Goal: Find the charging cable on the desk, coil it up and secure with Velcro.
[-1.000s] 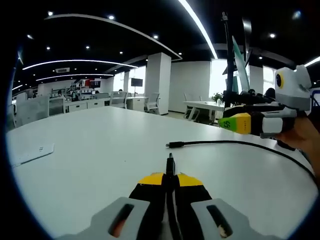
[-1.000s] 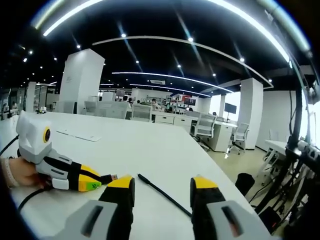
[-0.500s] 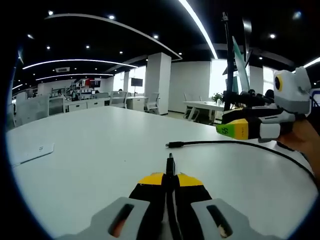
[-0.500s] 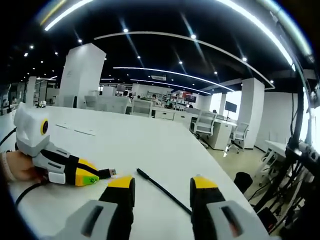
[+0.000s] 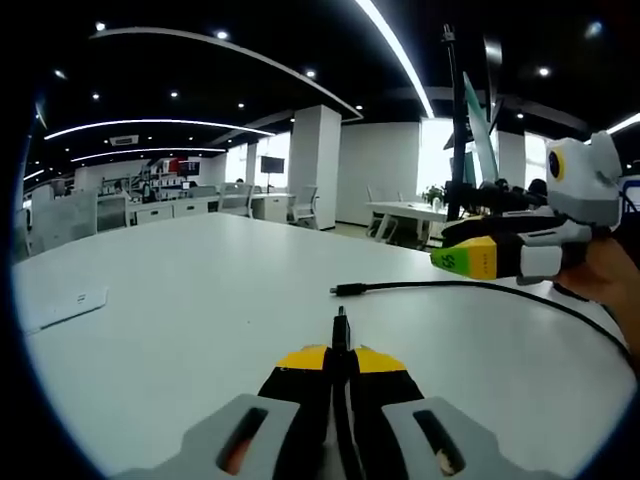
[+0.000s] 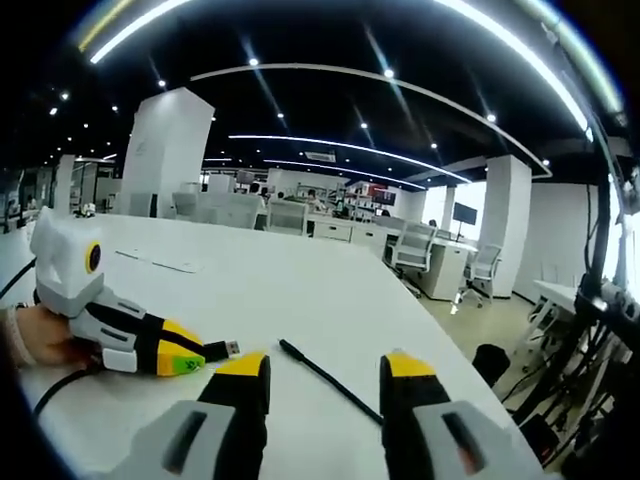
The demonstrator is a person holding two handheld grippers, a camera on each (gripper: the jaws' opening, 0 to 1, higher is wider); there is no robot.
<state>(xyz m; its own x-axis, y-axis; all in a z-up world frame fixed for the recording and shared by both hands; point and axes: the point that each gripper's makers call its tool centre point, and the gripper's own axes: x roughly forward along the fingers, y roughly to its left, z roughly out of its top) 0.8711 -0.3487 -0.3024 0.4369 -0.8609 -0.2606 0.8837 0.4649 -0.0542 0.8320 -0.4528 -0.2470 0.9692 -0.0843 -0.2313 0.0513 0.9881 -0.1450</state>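
A black charging cable (image 5: 470, 286) lies on the white desk (image 5: 200, 300), its free plug (image 5: 338, 290) pointing left. My left gripper (image 5: 340, 352) is shut on the cable's other end, whose connector (image 5: 340, 325) pokes out past the yellow tips. My right gripper (image 5: 462, 259) comes in from the right, a hand holding it just above the cable. In the right gripper view the right gripper (image 6: 325, 368) stands open above the desk, with a black cable end (image 6: 320, 375) lying between its jaws. At the left, the left gripper (image 6: 185, 360) holds a USB plug (image 6: 226, 349).
A flat white card (image 5: 62, 304) lies on the desk at the left, also visible far back as the card (image 6: 160, 263). The desk's edge (image 6: 440, 330) drops off to the right, with office chairs (image 6: 410, 255), desks and pillars beyond. Black stands (image 5: 458, 120) rise behind the right gripper.
The right gripper has crept slightly left toward the cable's free plug. The left gripper keeps its hold and has not moved.
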